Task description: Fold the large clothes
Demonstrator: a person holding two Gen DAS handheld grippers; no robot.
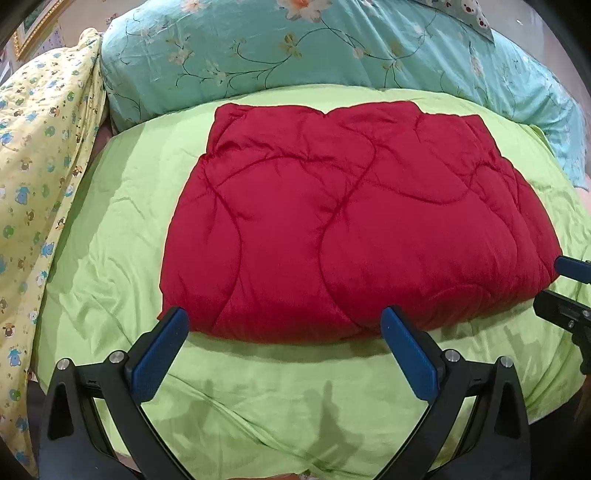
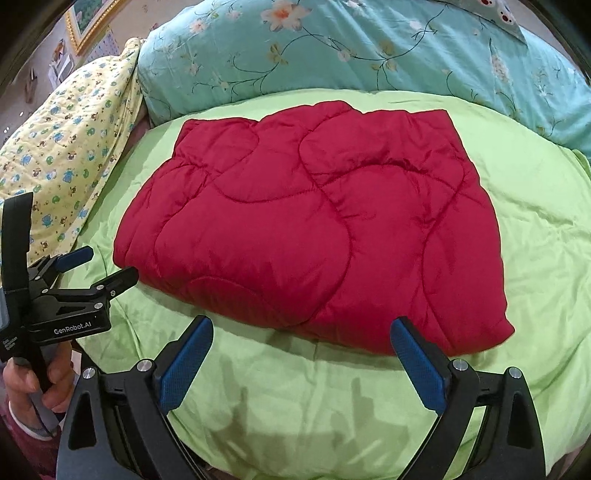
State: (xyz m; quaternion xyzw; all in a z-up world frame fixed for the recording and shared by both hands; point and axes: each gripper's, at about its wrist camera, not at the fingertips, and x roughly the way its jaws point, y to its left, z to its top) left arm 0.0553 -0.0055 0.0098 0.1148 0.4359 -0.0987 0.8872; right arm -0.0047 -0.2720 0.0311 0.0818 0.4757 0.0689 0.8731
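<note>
A red quilted garment [image 1: 351, 221] lies folded into a thick rectangle on the light green bedcover [image 1: 110, 229]. It also shows in the right wrist view [image 2: 314, 229]. My left gripper [image 1: 284, 325] is open and empty, its blue pads just short of the garment's near edge. My right gripper [image 2: 301, 336] is open and empty, also just short of the near edge. The right gripper shows at the right edge of the left wrist view [image 1: 565, 284], beside the garment's near right corner. The left gripper shows at the left of the right wrist view [image 2: 107, 264], near the garment's near left corner.
A teal floral pillow [image 1: 295, 55] lies along the back of the bed. A yellow printed quilt [image 1: 40, 166] is heaped on the left. The green bedcover [image 2: 295, 406] stretches in front of the garment. A gold picture frame [image 2: 88, 22] hangs at the far left.
</note>
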